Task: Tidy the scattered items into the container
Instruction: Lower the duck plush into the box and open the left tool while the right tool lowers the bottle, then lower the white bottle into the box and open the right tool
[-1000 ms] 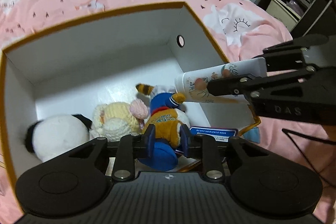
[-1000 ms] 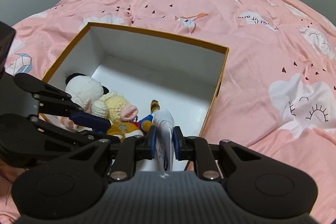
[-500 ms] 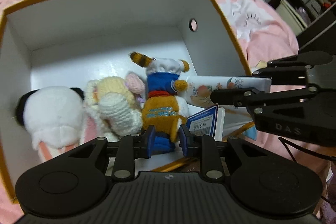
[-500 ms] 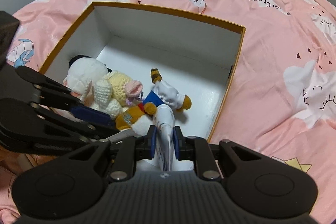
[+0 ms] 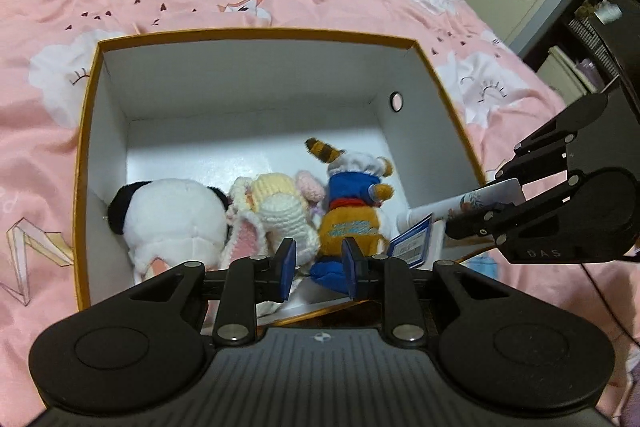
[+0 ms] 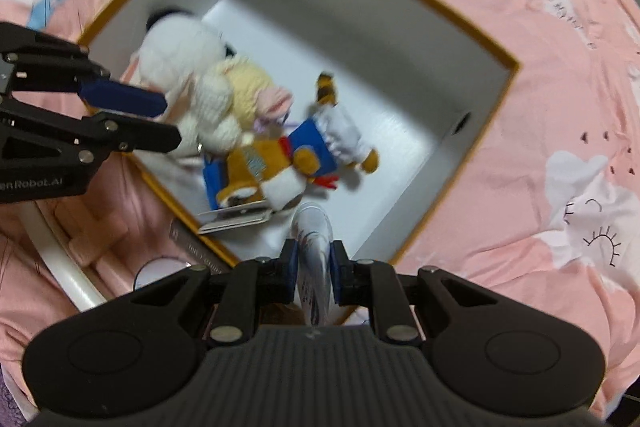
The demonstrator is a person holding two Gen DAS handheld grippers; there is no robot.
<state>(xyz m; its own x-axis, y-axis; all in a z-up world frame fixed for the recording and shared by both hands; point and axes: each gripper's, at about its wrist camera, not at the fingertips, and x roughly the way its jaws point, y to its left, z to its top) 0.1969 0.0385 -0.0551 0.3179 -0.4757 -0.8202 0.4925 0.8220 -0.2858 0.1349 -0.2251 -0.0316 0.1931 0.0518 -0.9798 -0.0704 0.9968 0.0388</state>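
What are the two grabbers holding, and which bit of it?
The right gripper pinches the white flower-printed tube near its flat end. The left gripper holds nothing.

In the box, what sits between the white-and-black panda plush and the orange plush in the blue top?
A cream-yellow crocheted toy with pink ears, touching the panda plush and orange plush inside the orange-rimmed white box. The left wrist view shows it best.

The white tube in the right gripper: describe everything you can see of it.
The white tube is slim, plastic-looking, printed with orange and blue floral art. The right gripper is shut on it at its flat crimped end, and its round cap end points down into the box, near the orange plush's blue tag. It has not been released.
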